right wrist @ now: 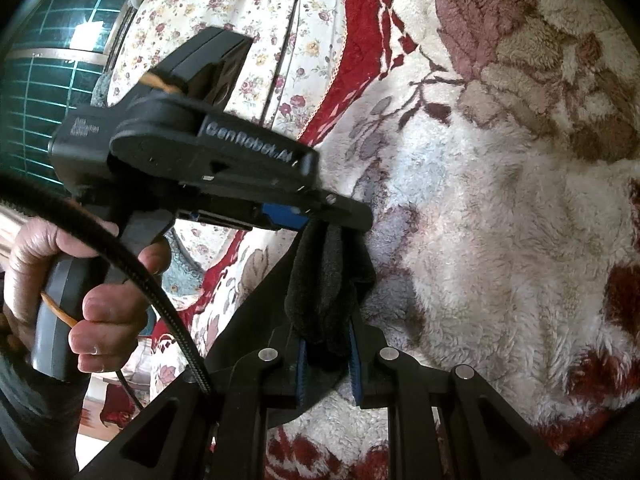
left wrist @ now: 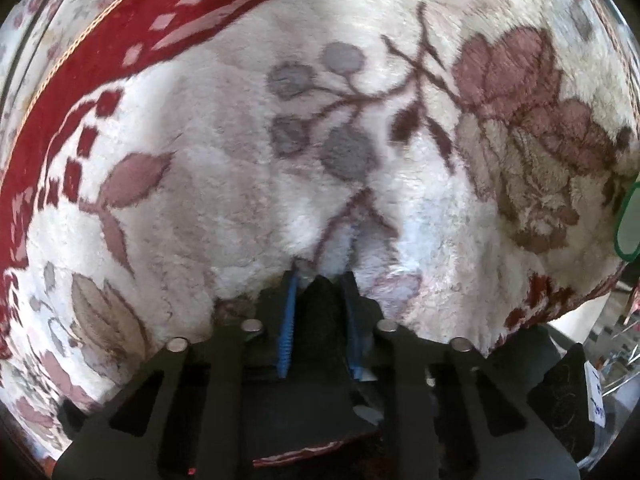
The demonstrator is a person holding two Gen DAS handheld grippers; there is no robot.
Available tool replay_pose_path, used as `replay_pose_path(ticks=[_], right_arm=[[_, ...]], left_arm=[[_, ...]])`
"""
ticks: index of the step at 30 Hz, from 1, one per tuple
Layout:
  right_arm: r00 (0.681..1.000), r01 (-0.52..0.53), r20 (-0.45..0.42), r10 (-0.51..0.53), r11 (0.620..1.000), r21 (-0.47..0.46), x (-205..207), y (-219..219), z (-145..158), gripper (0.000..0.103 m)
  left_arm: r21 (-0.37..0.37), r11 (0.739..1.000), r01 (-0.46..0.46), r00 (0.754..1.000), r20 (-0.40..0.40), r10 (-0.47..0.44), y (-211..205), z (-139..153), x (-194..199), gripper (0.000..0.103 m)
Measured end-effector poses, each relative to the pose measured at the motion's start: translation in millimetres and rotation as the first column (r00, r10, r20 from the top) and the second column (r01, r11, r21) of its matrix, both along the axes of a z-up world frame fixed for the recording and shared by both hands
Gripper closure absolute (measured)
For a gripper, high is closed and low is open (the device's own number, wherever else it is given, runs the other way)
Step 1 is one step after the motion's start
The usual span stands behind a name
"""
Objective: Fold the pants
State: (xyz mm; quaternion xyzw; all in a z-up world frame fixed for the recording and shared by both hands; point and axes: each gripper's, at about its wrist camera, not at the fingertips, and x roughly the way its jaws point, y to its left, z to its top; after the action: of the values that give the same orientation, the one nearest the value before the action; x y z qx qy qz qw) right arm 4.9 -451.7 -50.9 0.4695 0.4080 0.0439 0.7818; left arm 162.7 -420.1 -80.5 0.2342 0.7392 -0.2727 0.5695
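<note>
The pants (right wrist: 328, 288) are dark black fabric, bunched and hanging between both grippers above a fluffy white floral blanket (right wrist: 500, 220). In the right wrist view my right gripper (right wrist: 330, 340) is shut on a thick wad of the pants. My left gripper (right wrist: 340, 216), held in a hand, comes in from the left and pinches the same fabric just above. In the left wrist view my left gripper (left wrist: 322, 280) is shut on a dark fold of the pants (left wrist: 320, 320), tips close to the blanket (left wrist: 240, 184). Most of the pants are hidden.
The blanket has a red patterned border (left wrist: 120, 40) and covers a bed. A flowered sheet (right wrist: 224, 20) lies beyond it. A dark green grid panel (right wrist: 44, 60) stands at far left. The blanket's edge drops off at lower right in the left wrist view.
</note>
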Motion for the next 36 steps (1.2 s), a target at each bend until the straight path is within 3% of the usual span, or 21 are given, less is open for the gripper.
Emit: replay_pose_path(ticks=[7, 14, 19, 23, 30, 36], right_arm=[[0.999, -0.021, 0.023, 0.022, 0.999, -0.046, -2, 6, 10, 0.091], [0.992, -0.031, 0.122, 0.043, 0.994, -0.101, -6, 12, 31, 0.093], [0.970, -0.065, 0.212, 0.116, 0.970, -0.233, -8, 35, 64, 0.094], [0.955, -0.102, 0.243, 0.171, 0.957, -0.273, -8, 61, 84, 0.094], [0.921, -0.207, 0.245, 0.303, 0.913, -0.352, -3, 138, 110, 0.094], [0.898, -0.288, 0.204, 0.389, 0.872, -0.396, -2, 203, 107, 0.094]], left_arm=[[-0.058, 0.998, 0.035, 0.998, 0.059, -0.032, 12, 19, -3, 0.093], [-0.223, 0.974, -0.034, 0.996, 0.067, 0.050, 59, 66, 6, 0.094], [-0.346, 0.934, -0.091, 0.991, 0.065, 0.121, 108, 109, 11, 0.094], [-0.399, 0.908, -0.132, 0.983, 0.067, 0.173, 140, 135, 9, 0.094], [-0.495, 0.842, -0.214, 0.961, 0.046, 0.271, 241, 144, -1, 0.094], [-0.561, 0.779, -0.279, 0.940, 0.005, 0.340, 322, 137, -4, 0.094]])
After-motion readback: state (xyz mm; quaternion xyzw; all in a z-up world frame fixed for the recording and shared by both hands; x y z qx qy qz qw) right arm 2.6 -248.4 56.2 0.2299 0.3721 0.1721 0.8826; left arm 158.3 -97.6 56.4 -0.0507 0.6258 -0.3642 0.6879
